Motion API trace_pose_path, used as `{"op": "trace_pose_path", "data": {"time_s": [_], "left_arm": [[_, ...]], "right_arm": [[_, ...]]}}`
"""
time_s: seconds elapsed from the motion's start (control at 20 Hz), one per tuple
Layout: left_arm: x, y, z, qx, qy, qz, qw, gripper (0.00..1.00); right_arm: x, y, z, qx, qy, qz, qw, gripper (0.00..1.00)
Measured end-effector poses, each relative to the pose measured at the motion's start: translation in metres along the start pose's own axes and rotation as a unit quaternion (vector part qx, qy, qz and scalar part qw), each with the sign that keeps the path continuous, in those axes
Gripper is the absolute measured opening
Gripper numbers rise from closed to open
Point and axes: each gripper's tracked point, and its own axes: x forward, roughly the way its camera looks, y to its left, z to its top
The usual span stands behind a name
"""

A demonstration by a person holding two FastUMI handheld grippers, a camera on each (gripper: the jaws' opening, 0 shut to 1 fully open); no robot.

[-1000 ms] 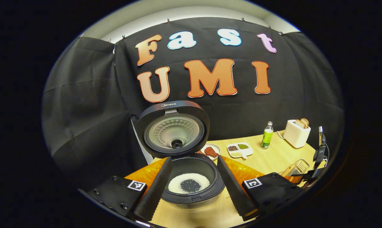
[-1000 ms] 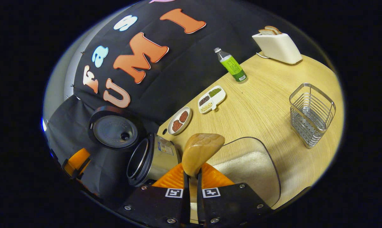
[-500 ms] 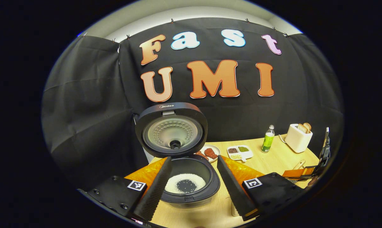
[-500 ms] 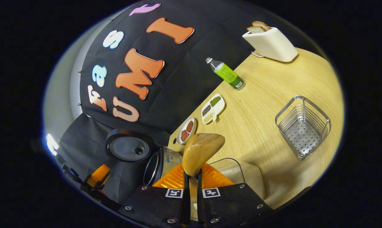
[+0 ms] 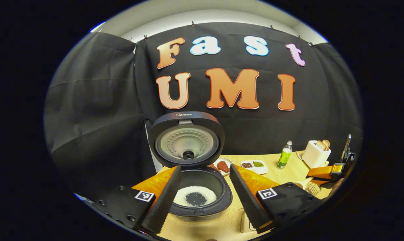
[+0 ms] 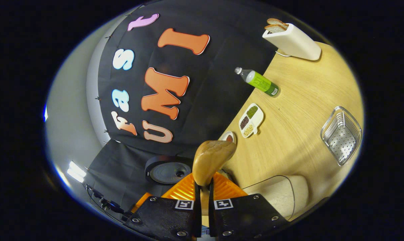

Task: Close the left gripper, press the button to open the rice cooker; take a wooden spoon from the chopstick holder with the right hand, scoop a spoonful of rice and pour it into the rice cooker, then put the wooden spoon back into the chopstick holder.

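The rice cooker stands open, its lid upright, with a ring of white rice in the pot. My left gripper hangs open just in front of it, one finger on each side of the pot. My right gripper is shut on the handle of the wooden spoon, whose bowl points forward and shows bare wood. This view is rolled hard; the cooker lid lies low left of the spoon. The wire chopstick holder stands at the far right. The right gripper also shows at the right edge.
A clear container of rice sits just right of my right gripper. On the wooden table are a green bottle, a white toaster with bread, a divided dish and a small plate.
The right gripper has rolled further and swung toward the cooker with the spoon; the holder slid to the right edge. The left gripper drew back a little, still open.
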Motion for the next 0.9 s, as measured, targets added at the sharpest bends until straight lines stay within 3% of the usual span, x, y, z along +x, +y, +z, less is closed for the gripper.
{"op": "trace_pose_path", "data": {"time_s": [0.25, 0.55, 0.65, 0.7, 0.9], "left_arm": [[-0.005, 0.024, 0.001, -0.003, -0.011, 0.023, 1.000, 0.89], [-0.014, 0.061, 0.001, -0.004, -0.028, 0.055, 0.998, 0.88], [-0.017, 0.073, 0.000, 0.006, -0.035, 0.066, 0.997, 1.00], [-0.018, 0.080, -0.002, 0.010, -0.036, 0.073, 0.997, 0.89], [-0.023, 0.095, -0.009, 0.009, -0.032, 0.087, 0.996, 0.89]], "right_arm": [[0.019, 0.056, 0.005, 0.015, 0.007, 0.058, 0.998, 0.08], [0.062, 0.101, -0.009, 0.022, 0.034, 0.097, 0.994, 0.08], [0.075, 0.115, -0.018, 0.024, 0.046, 0.104, 0.993, 0.08], [0.083, 0.121, -0.022, 0.022, 0.051, 0.105, 0.993, 0.07], [0.114, 0.144, -0.040, 0.004, 0.067, 0.110, 0.992, 0.07]]}}
